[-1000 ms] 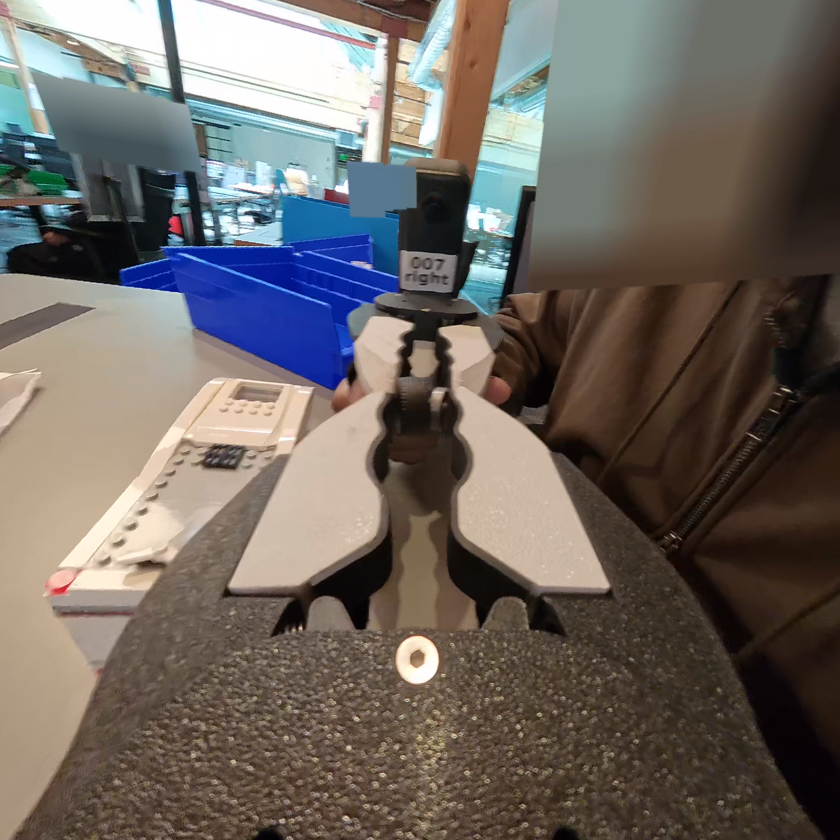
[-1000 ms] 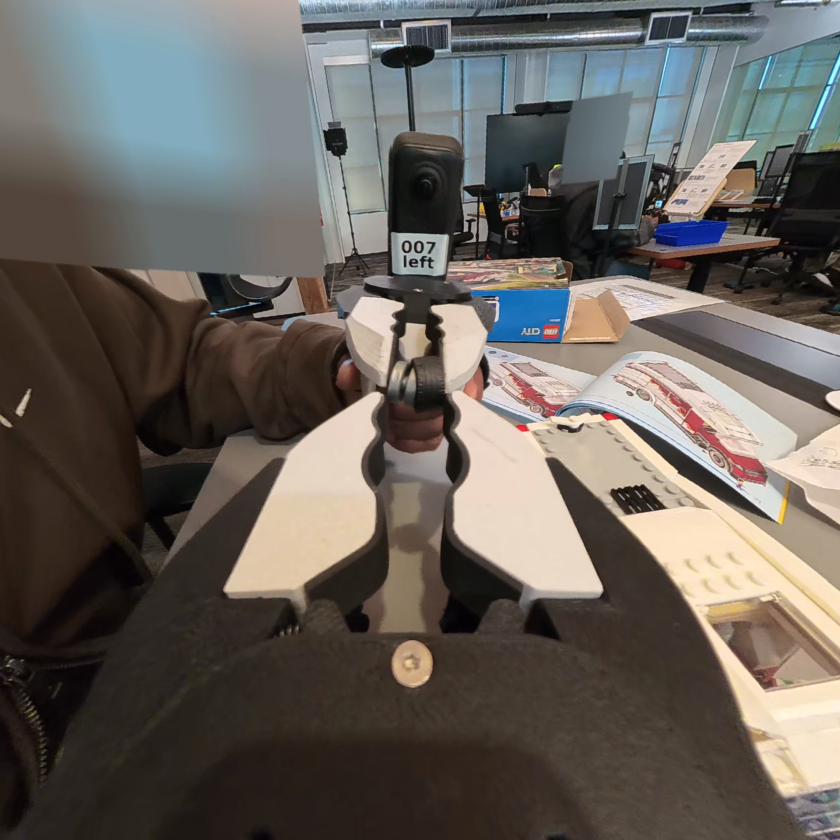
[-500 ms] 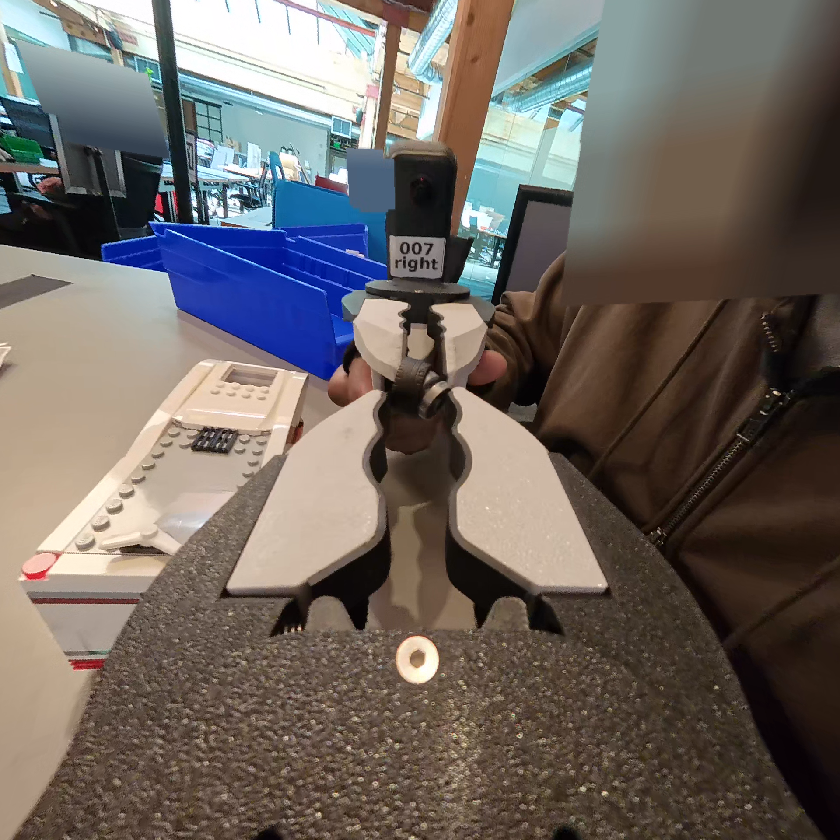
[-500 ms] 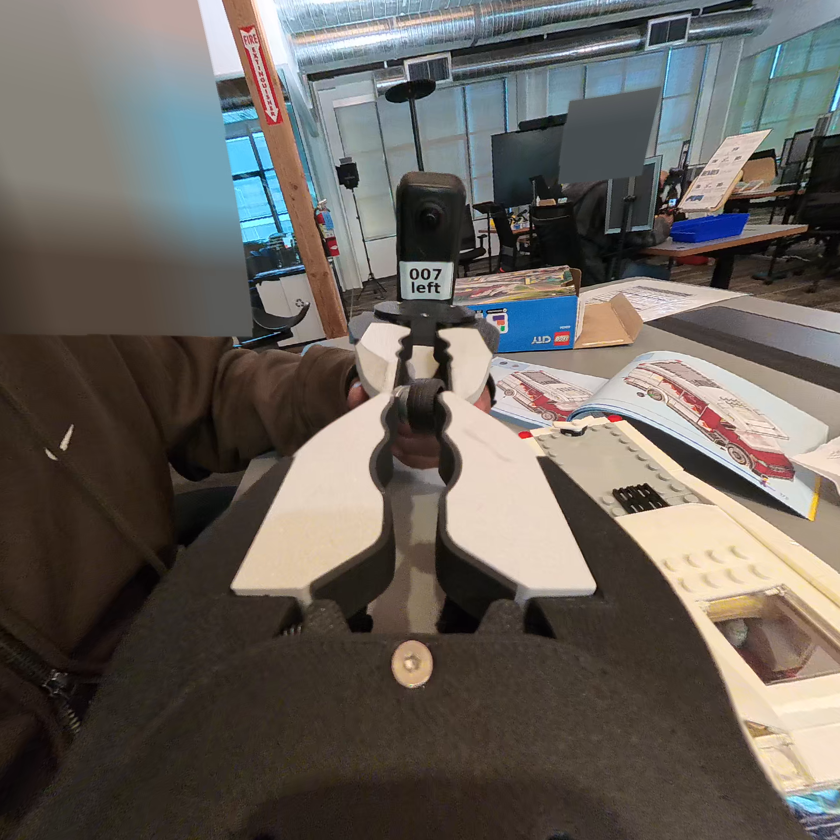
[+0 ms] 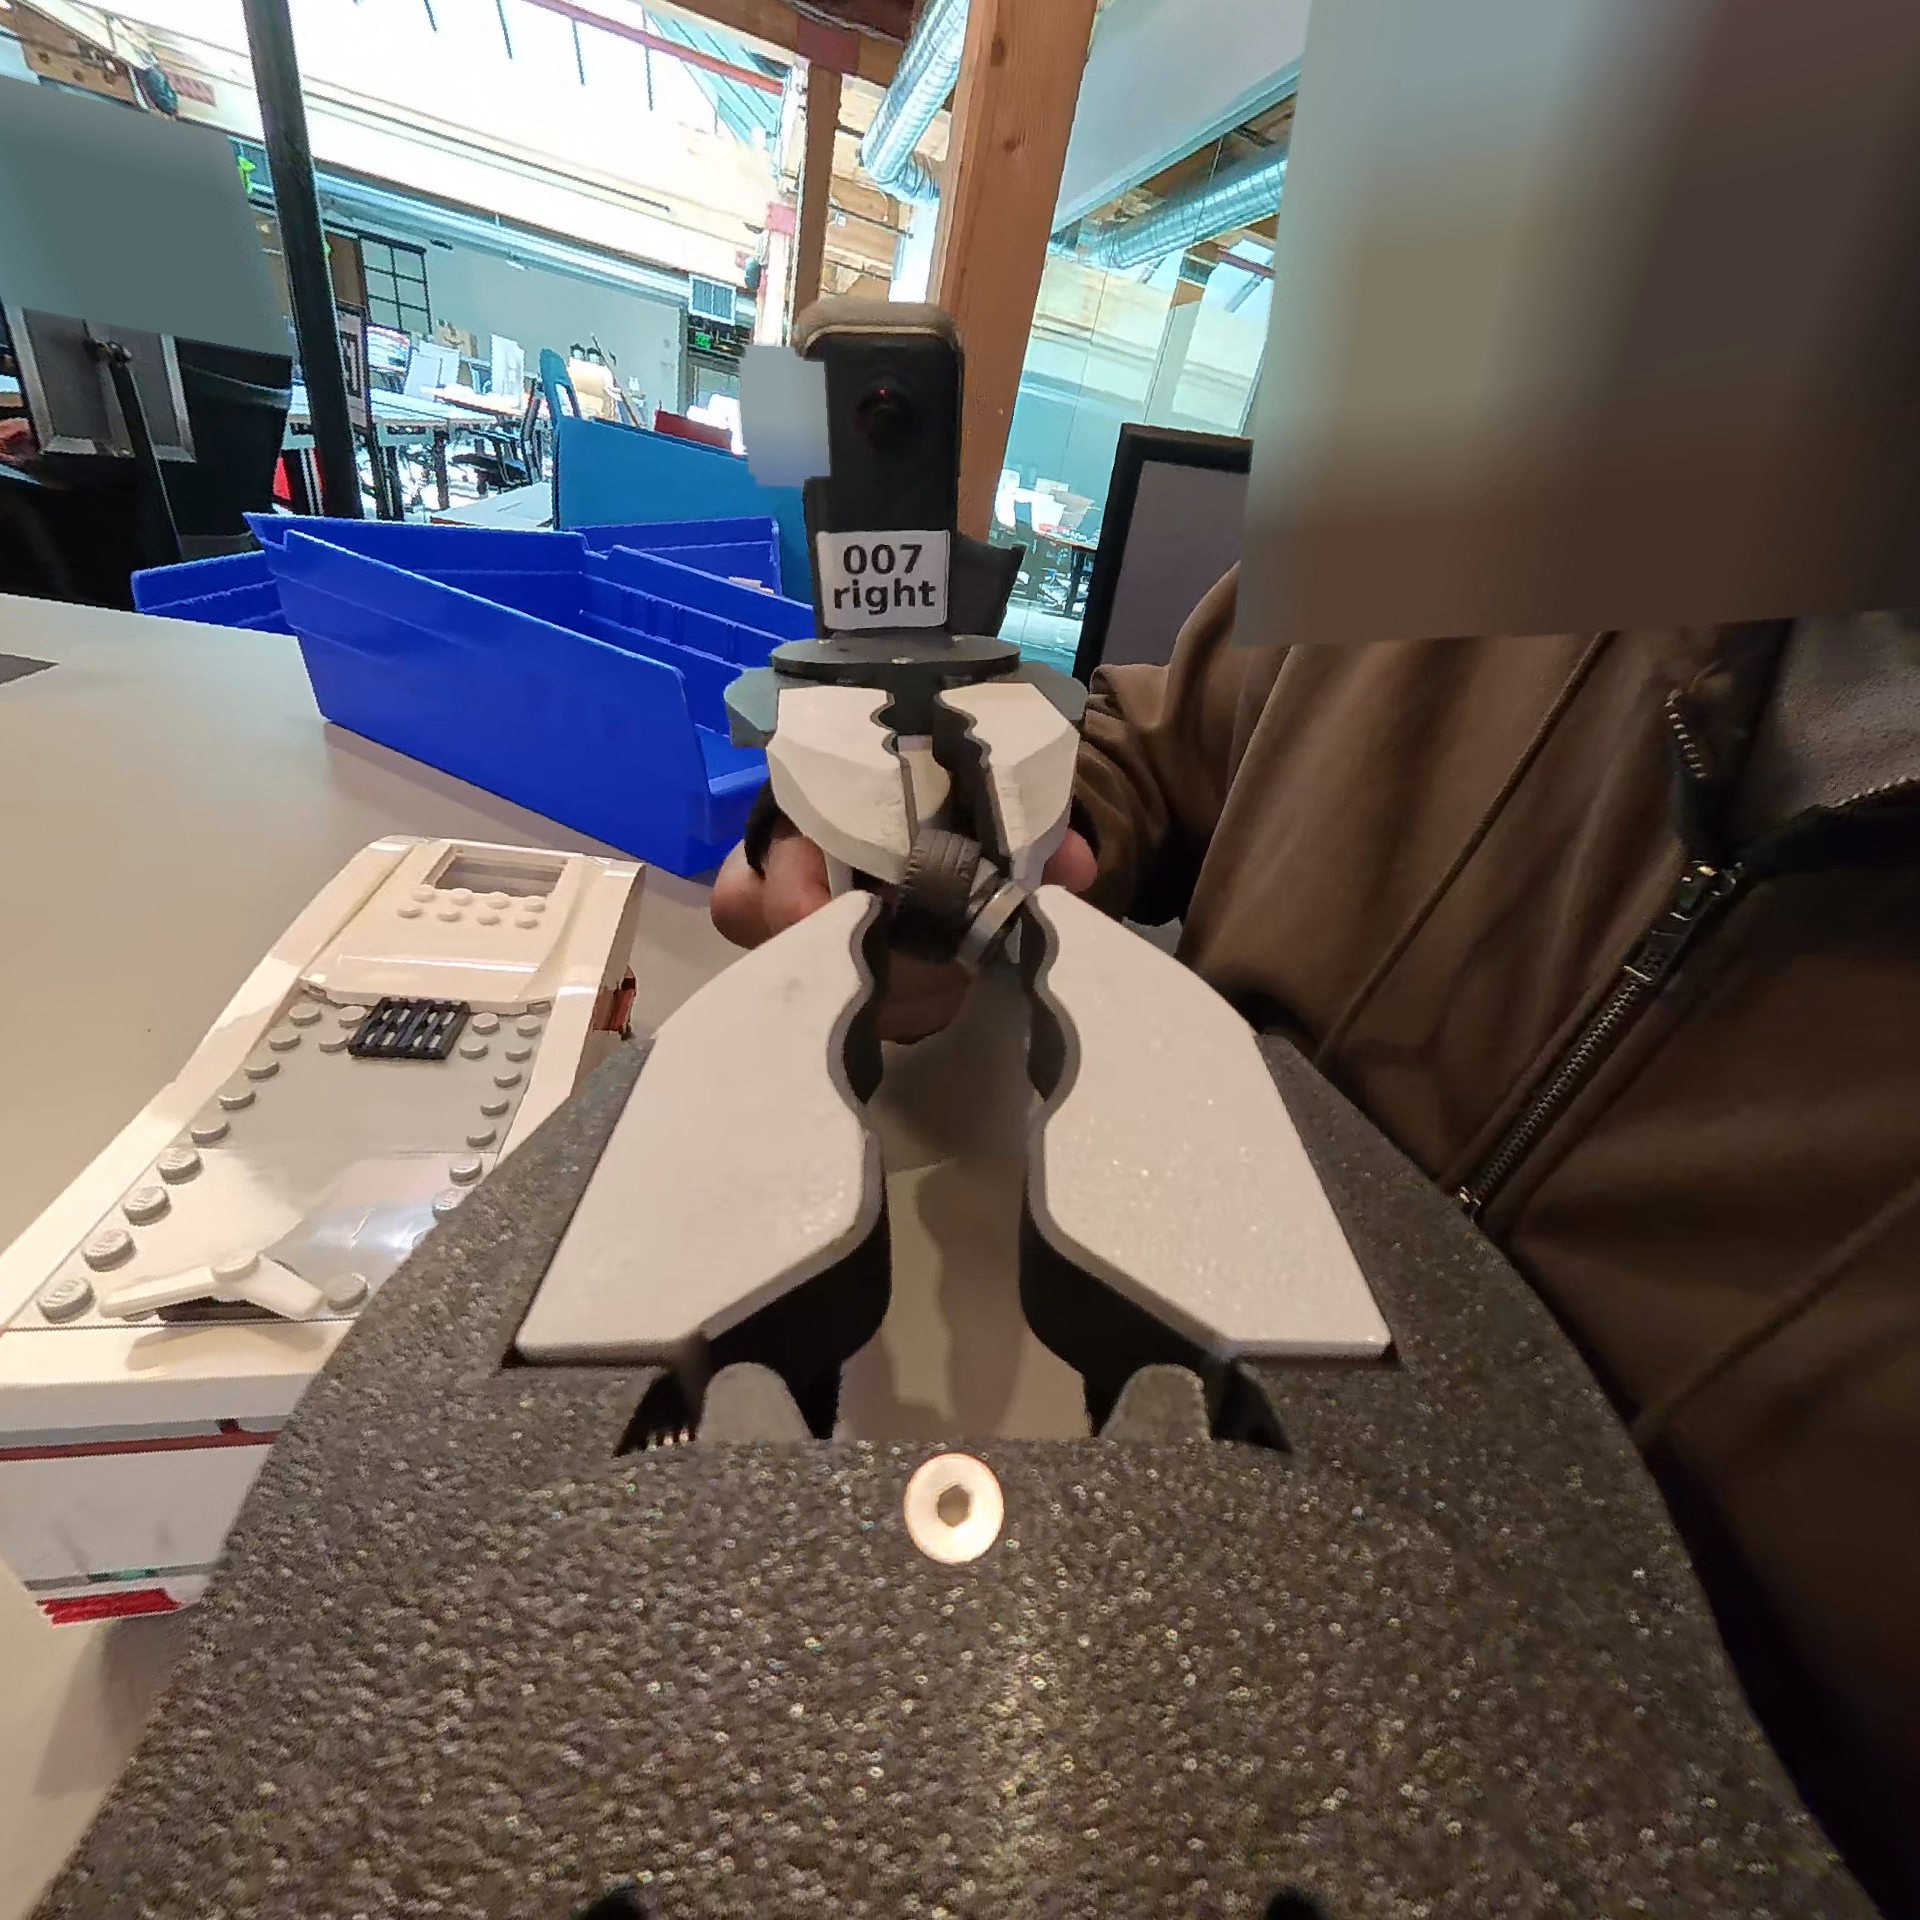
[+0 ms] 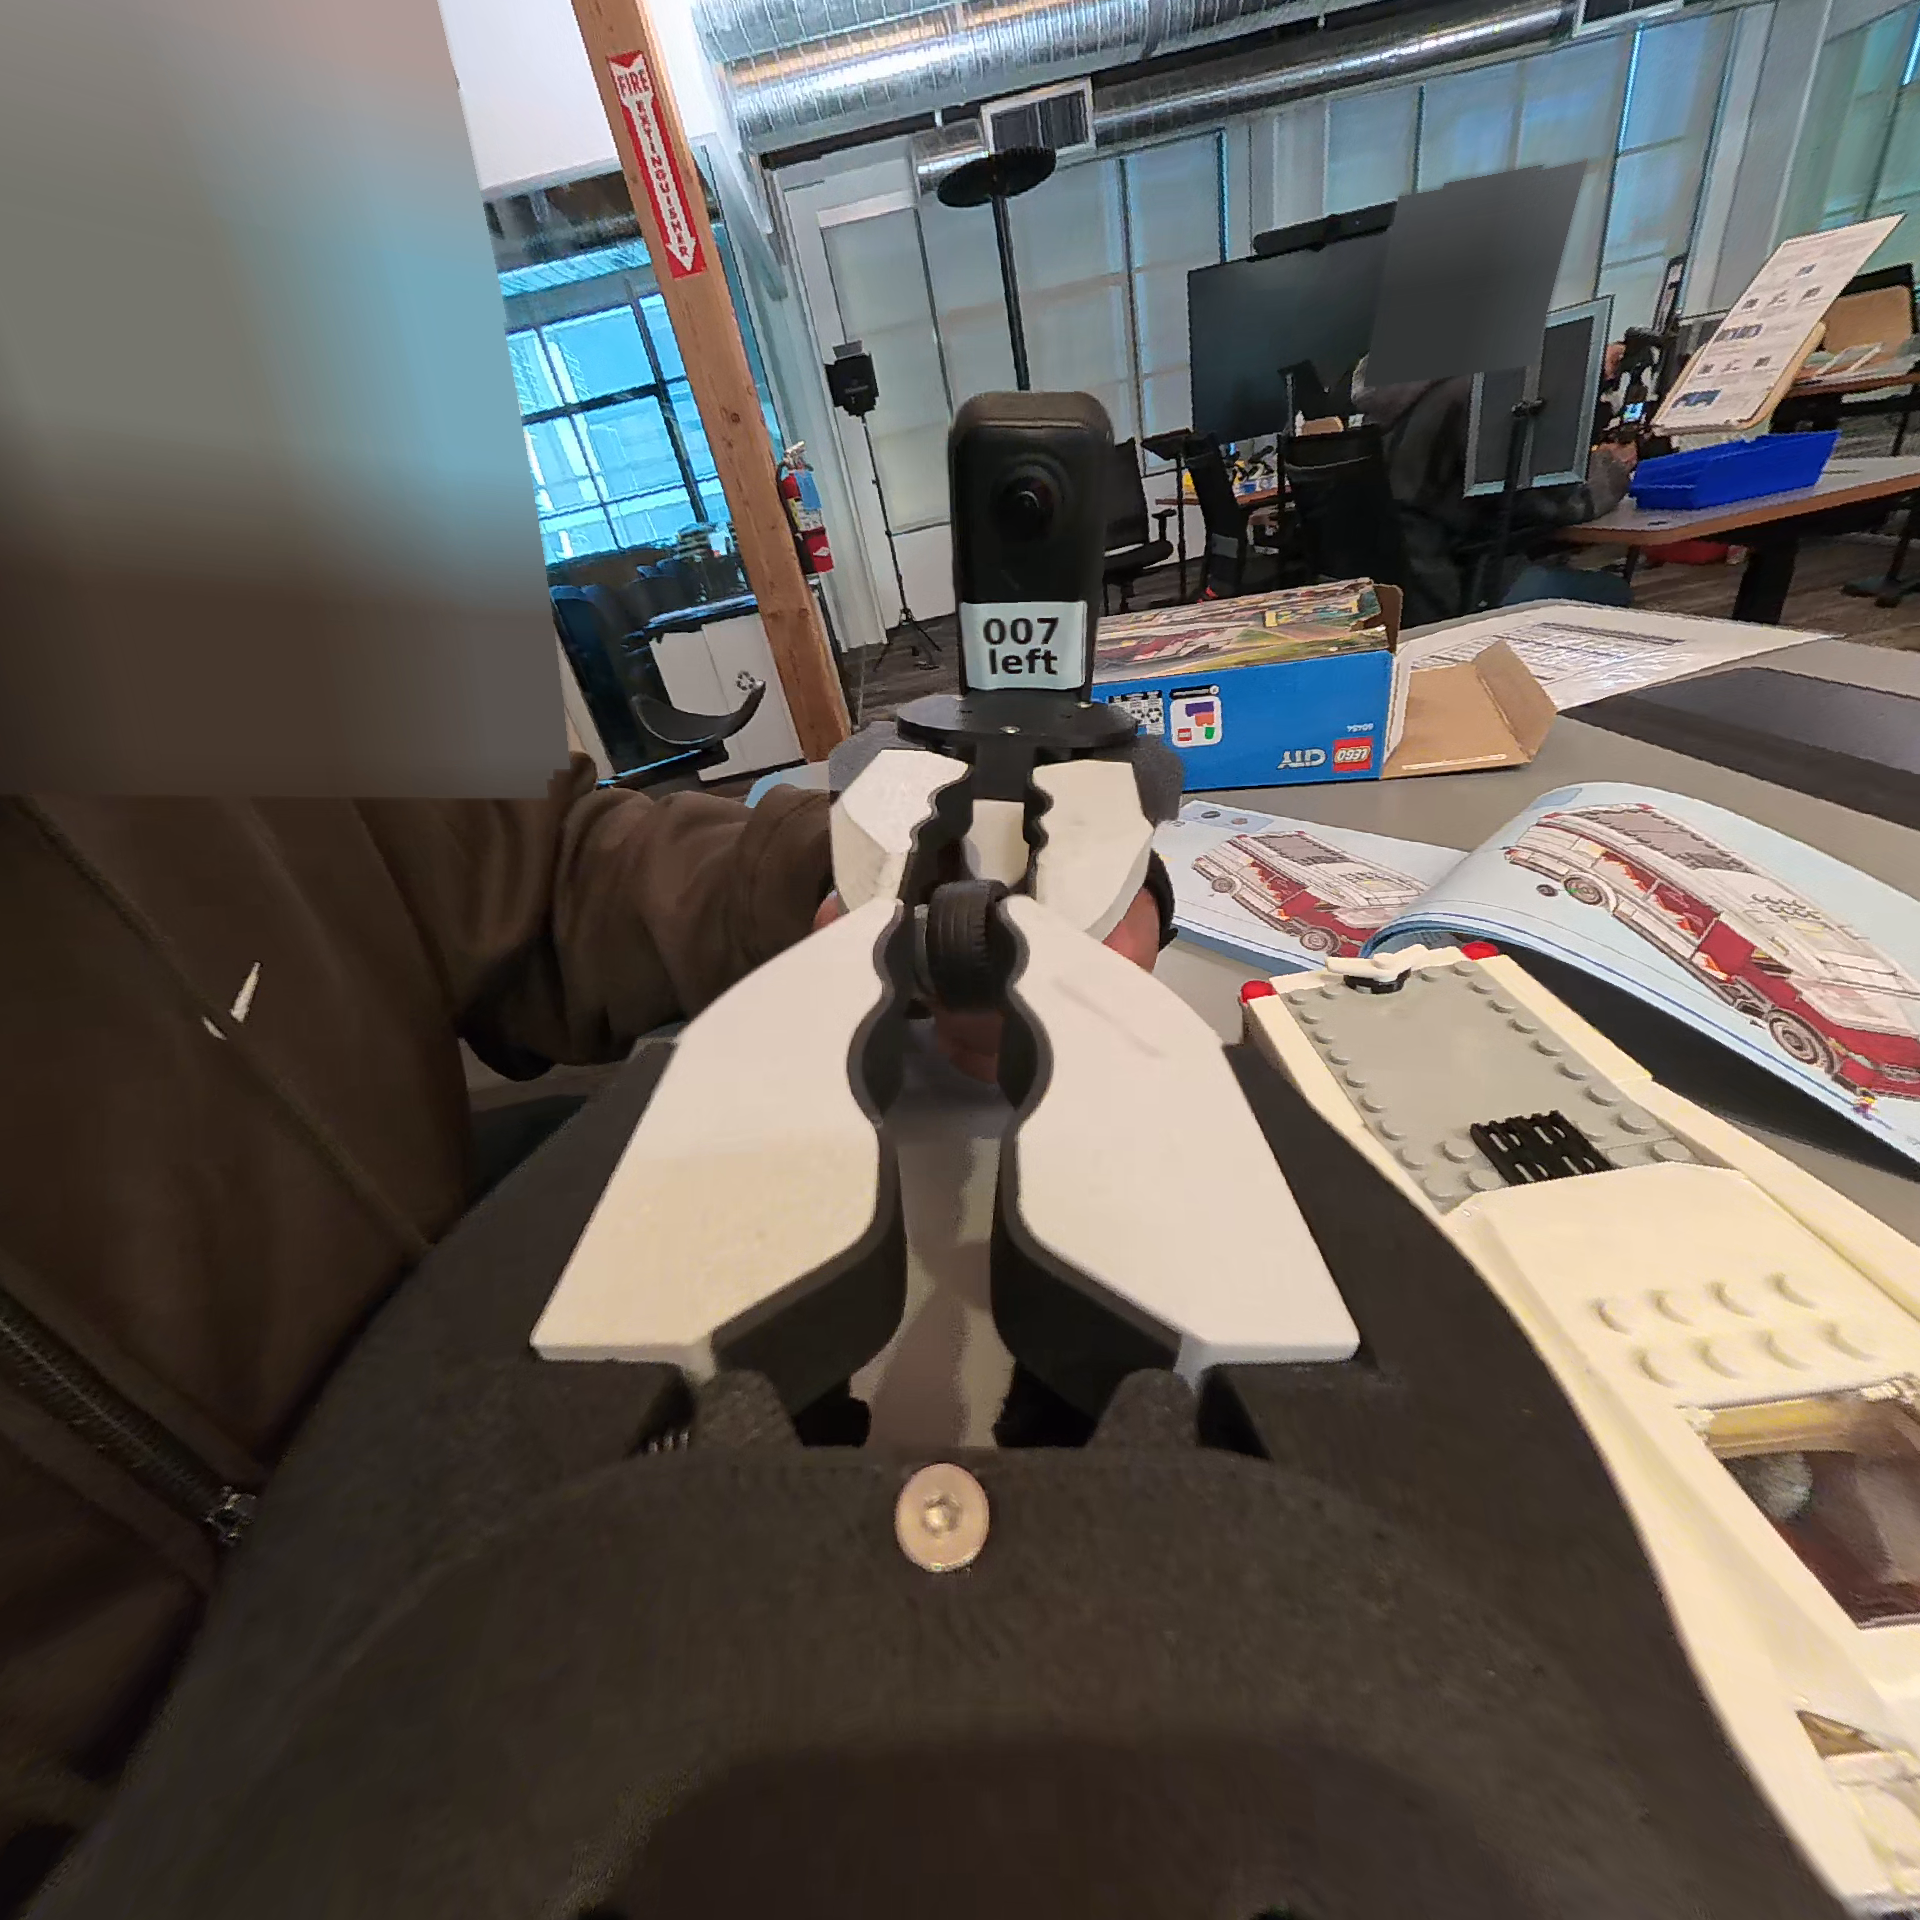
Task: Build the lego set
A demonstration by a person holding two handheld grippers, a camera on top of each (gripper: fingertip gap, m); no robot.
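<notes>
My two grippers face each other tip to tip above the table, in front of a person in a brown jacket (image 5: 1558,987). A small black toy tyre (image 5: 935,883) with a grey rim (image 5: 994,920) sits tilted between them. My left gripper (image 5: 951,909) is shut on it across its wide side. My right gripper (image 6: 956,920) is shut on the tyre (image 6: 961,940) across its narrow width, tread facing me. The right gripper also shows in the left wrist view (image 5: 940,831), and the left gripper shows in the right wrist view (image 6: 971,868).
A white and grey brick-built vehicle body (image 5: 312,1091) lies on the grey table (image 5: 156,779) beside the grippers; it also shows in the right wrist view (image 6: 1507,1122). Blue bins (image 5: 499,665) stand behind it. An open instruction booklet (image 6: 1683,914) and a blue box (image 6: 1247,717) lie farther off. Less than 4 cm separates the two grippers' tips.
My right gripper's fingers have closed in onto the tyre. The wheel has tilted between the left fingers, so the grey rim now shows. Both grippers have shifted slightly.
</notes>
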